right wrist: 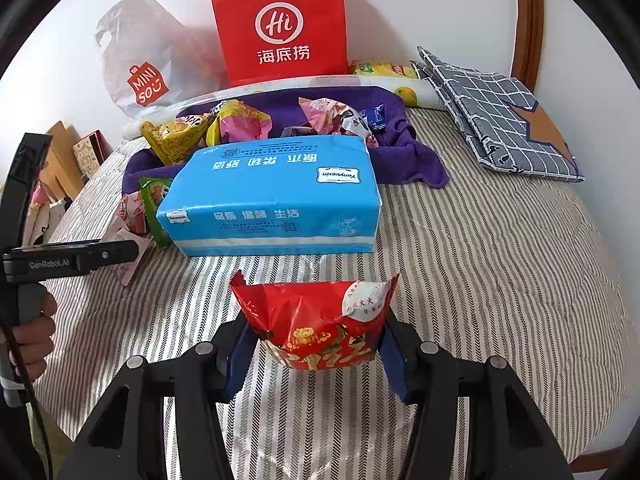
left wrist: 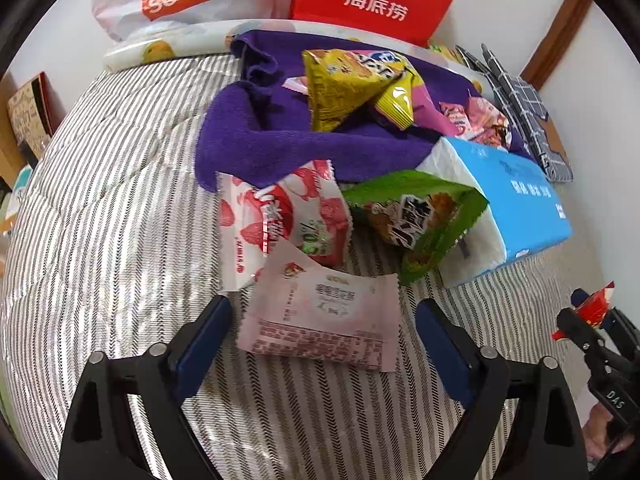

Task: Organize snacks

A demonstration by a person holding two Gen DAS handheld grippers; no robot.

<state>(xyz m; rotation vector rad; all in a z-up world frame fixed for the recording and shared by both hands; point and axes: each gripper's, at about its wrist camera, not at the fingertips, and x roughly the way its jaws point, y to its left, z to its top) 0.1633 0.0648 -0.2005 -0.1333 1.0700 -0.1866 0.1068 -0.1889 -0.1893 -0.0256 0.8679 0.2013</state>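
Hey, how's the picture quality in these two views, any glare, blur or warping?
Left wrist view: strong fisheye bending, dark corners, the striped bedcover curves; the pale pink snack packet is sharp. Right wrist view: same warping, print on the blue tissue pack reads clearly, slight shine on the red snack packet; soft, even light.

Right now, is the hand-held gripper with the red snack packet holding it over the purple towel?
No, the red packet hangs over the striped bedcover, in front of the blue tissue pack, well short of the purple towel.
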